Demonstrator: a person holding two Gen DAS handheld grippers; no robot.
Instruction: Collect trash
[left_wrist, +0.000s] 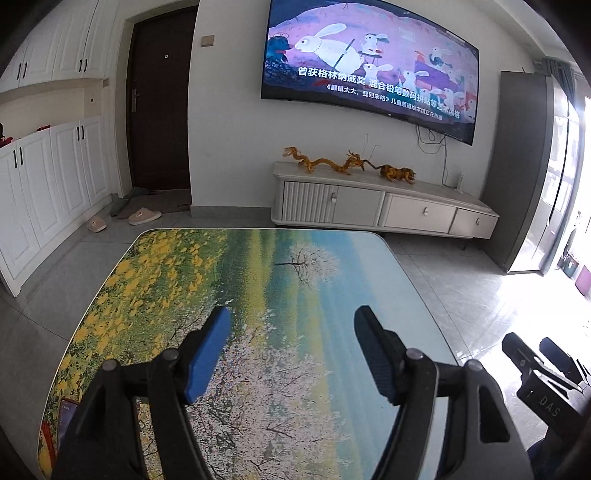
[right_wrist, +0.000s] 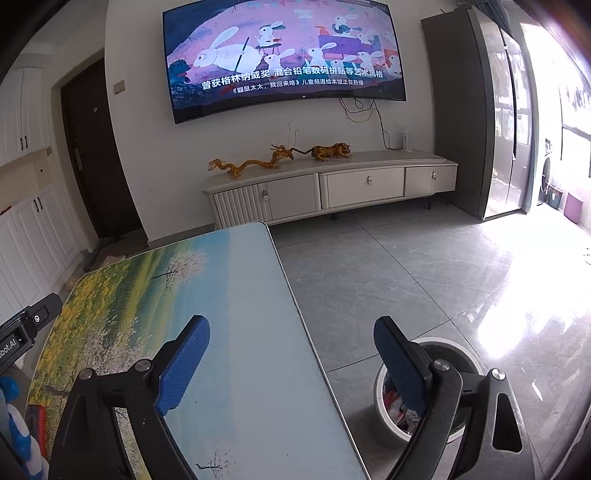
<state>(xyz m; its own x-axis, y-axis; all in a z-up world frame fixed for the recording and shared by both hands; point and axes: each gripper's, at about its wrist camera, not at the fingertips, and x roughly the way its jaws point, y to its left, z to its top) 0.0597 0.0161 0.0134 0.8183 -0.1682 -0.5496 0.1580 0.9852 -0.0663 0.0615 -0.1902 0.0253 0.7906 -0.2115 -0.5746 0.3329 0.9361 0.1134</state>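
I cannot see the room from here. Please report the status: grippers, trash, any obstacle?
Left gripper open, empty. Right gripper open, empty, beside the trash bin. Bin on floor, wrappers inside. Table shows no loose trash; nothing blocks.

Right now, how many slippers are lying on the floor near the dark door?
2: one slipper beside the doormat, the other slipper further left by the white cabinets. More could be hidden behind the table.
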